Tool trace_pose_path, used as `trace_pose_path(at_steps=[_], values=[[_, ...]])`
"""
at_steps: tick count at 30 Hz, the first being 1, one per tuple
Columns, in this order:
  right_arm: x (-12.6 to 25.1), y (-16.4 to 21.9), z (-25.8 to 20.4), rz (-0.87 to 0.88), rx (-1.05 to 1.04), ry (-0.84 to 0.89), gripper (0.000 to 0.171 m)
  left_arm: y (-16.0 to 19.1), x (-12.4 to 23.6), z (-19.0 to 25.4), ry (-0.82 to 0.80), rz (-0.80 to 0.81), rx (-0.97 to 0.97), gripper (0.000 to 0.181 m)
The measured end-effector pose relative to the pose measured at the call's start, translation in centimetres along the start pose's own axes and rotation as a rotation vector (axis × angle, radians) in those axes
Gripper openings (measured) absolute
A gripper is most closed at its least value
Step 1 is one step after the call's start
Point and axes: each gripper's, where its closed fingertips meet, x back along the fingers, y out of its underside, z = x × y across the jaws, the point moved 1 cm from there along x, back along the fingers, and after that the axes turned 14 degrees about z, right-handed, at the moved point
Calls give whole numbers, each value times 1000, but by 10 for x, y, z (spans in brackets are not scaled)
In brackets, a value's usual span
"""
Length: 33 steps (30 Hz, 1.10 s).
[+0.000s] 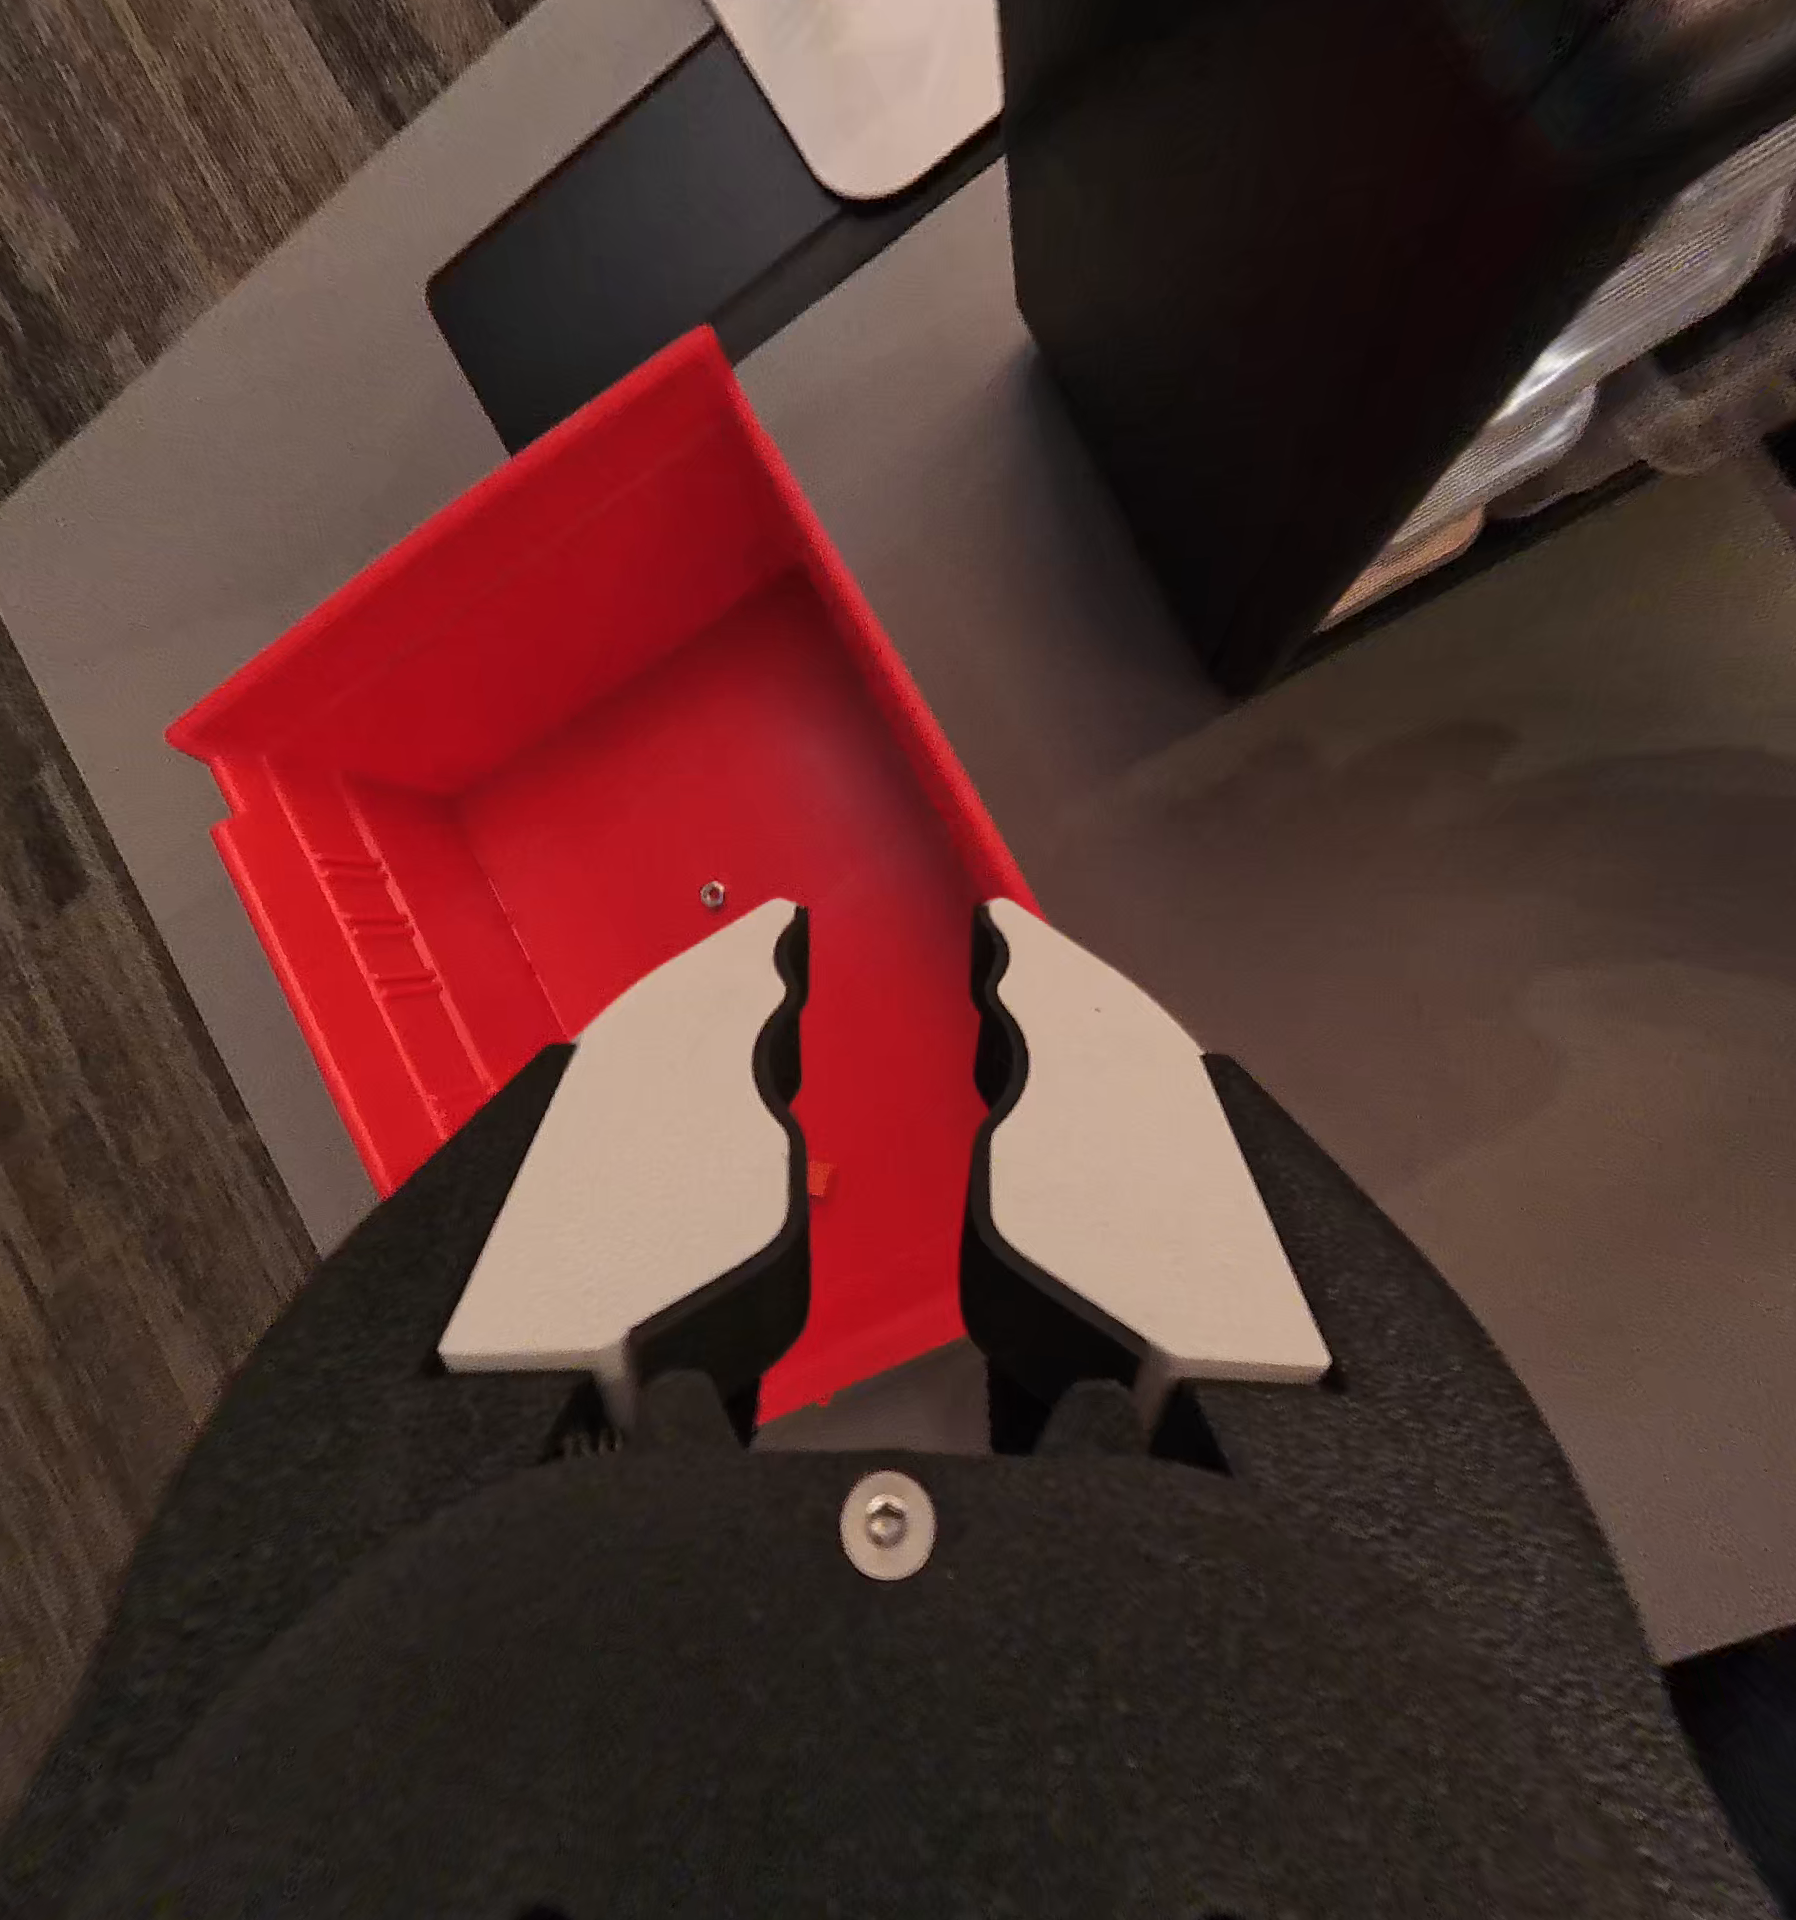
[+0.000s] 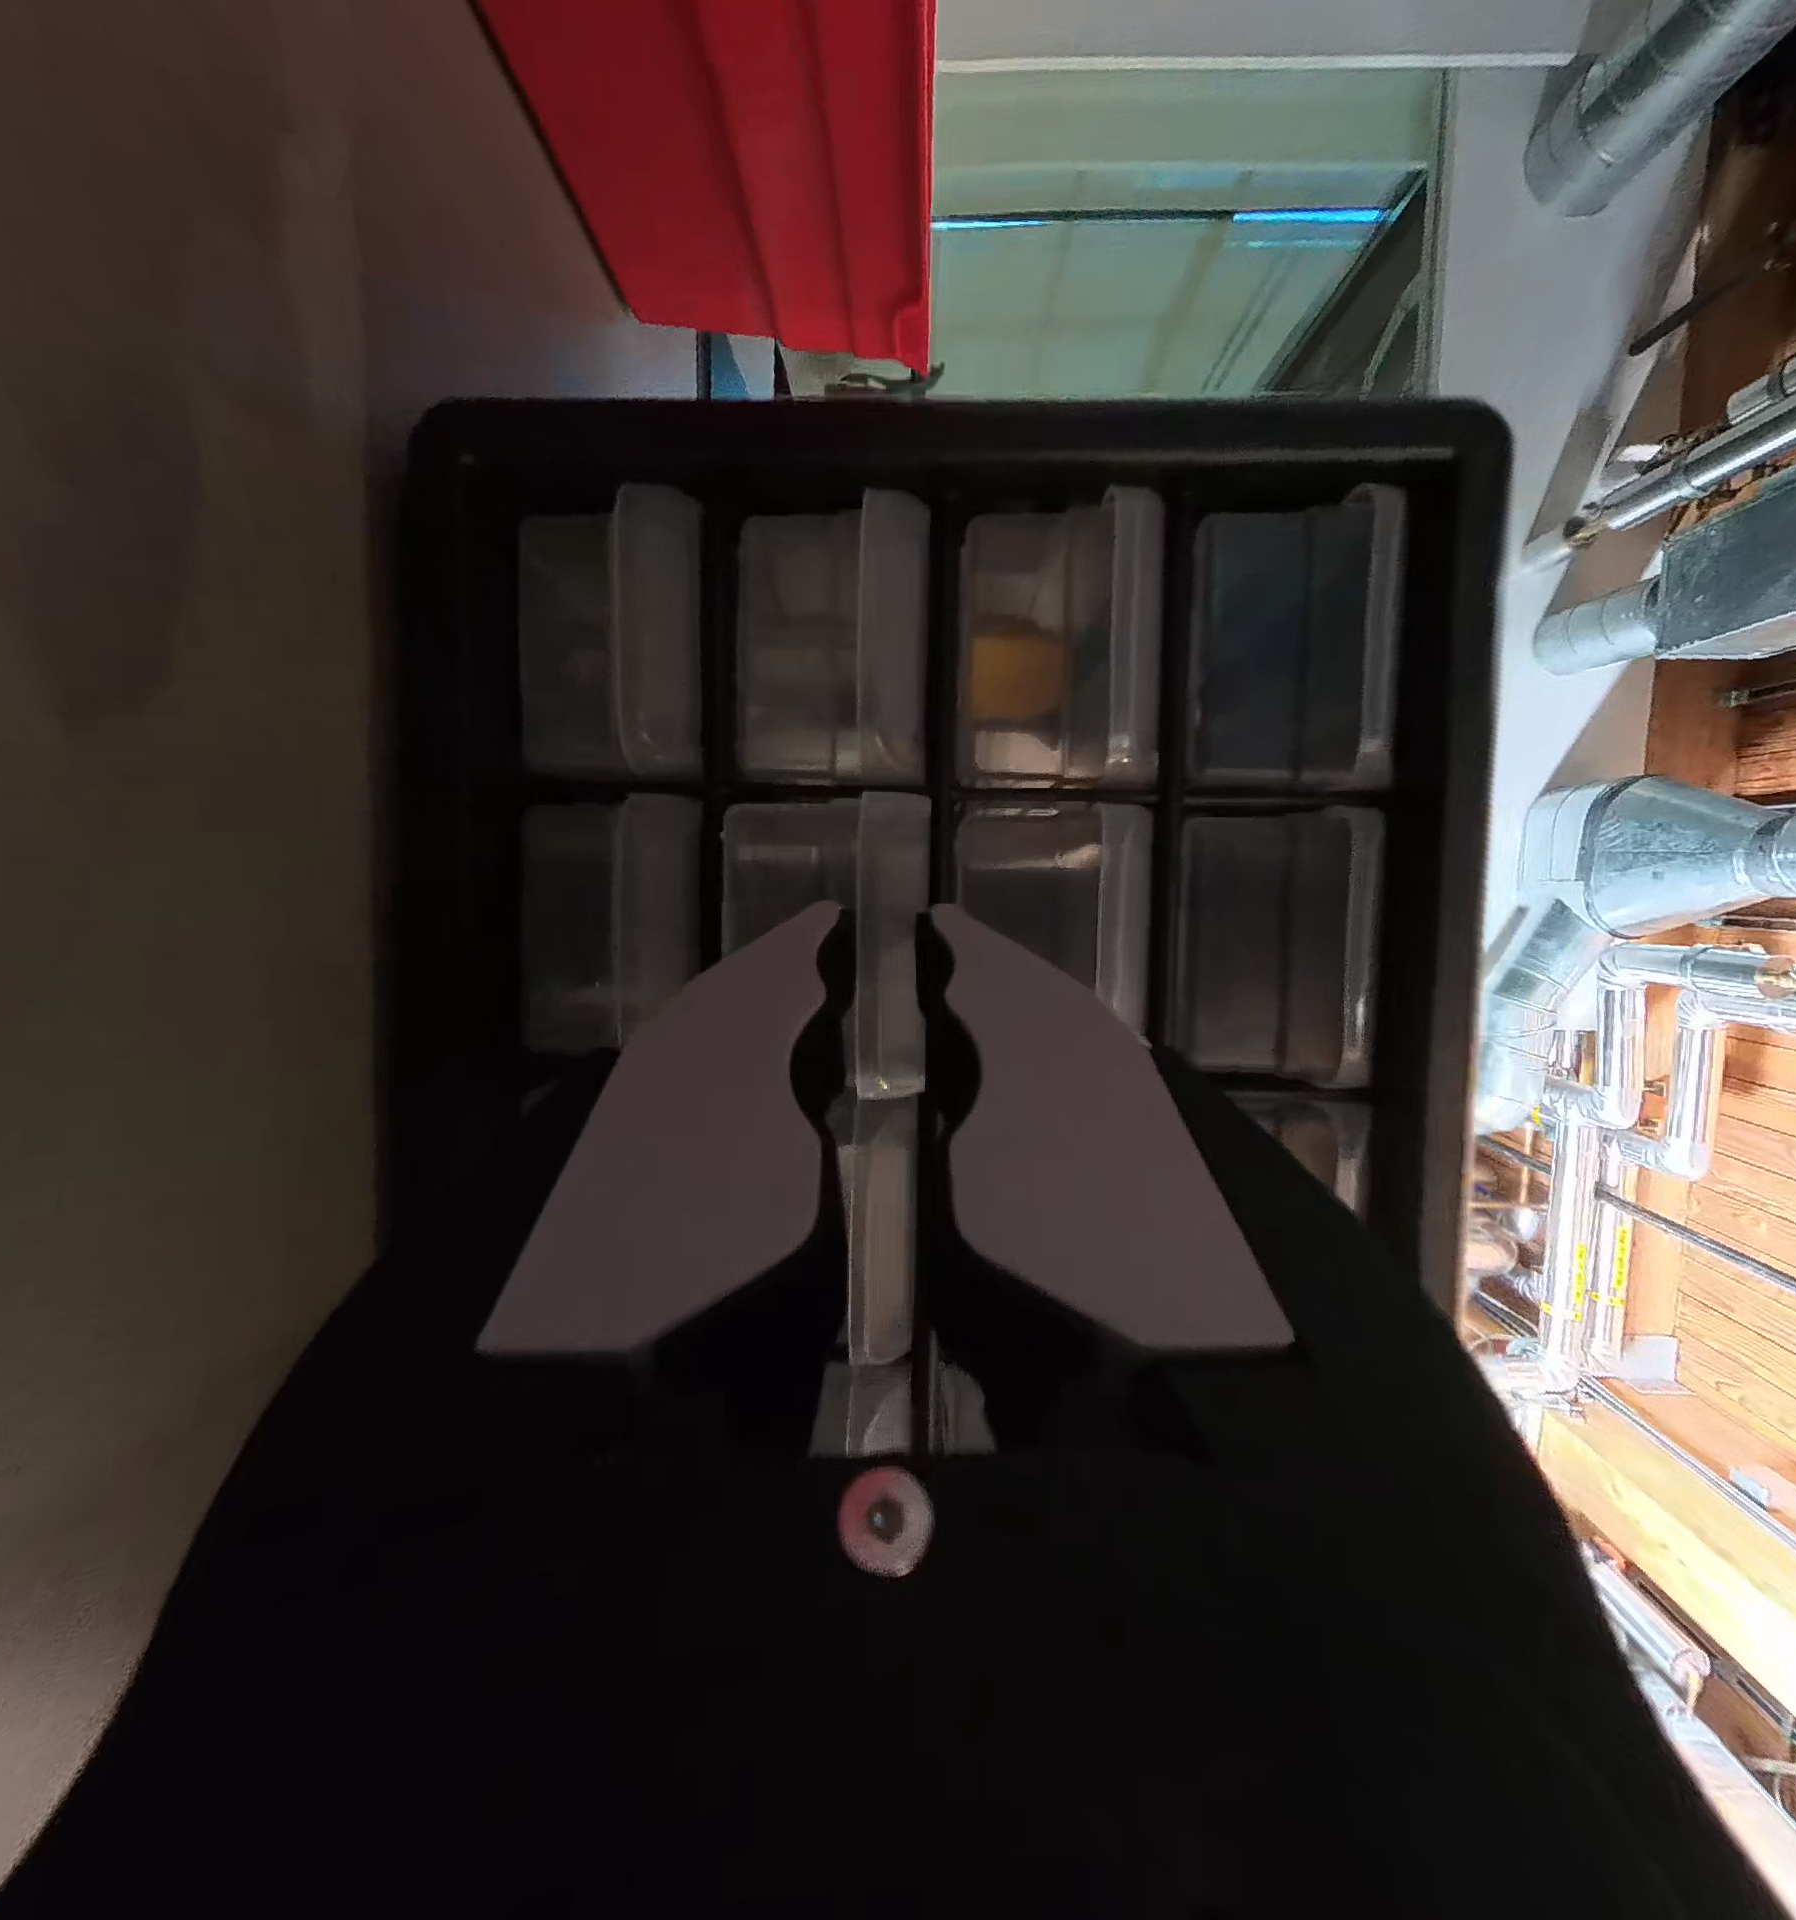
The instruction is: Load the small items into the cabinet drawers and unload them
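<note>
Looking down along the left gripper [image 1: 886, 914], we see its fingers parted to a moderate gap with nothing between them, hanging over a red tray [image 1: 603, 665] that sits on the grey bench [image 1: 1341, 987]. A small metal nut [image 1: 711, 894] lies on the tray floor, just beside the left fingertip at about eleven o'clock from it. A tiny orange-red scrap [image 1: 822, 1176] also lies on the tray floor, seen in the gap between the fingers. At one o'clock from the tray stands the black cabinet [image 1: 1237, 312], seen from its side, and at twelve o'clock a dark mat [image 1: 603, 281] lies flat on the bench. Striped carpet [image 1: 73, 260] fills the nine to eleven o'clock edge.

In the right wrist view, which is turned on its side, we face the front of the cabinet [image 2: 437, 727] with its grid of clear plastic drawers [image 2: 608, 644]. The right gripper [image 2: 886, 920] is narrowed onto the handle [image 2: 886, 935] of one drawer [image 2: 785, 878] in the second row, the fingers close on either side of the clear tab; whether they press it we cannot tell. A yellow item [image 2: 1019, 675] shows dimly inside the drawer at one o'clock from the gripper. The red tray [image 2: 769, 177] appears at twelve o'clock, and silver pipes [image 2: 1652, 883] run along the three o'clock edge.
</note>
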Motion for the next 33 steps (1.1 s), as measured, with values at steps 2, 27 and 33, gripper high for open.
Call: trace_pose_path(at_steps=[2, 27, 33], values=[[4, -4, 0, -2, 6, -3, 11, 9, -4, -7, -3, -32, 24, 29], [27, -28, -1, 28, 5, -23, 12, 128, -95, -58, -24, -548, 332, 27], [27, -28, -1, 31, 6, -28, 12, 141, -101, -60, -50, -622, 335, 31]])
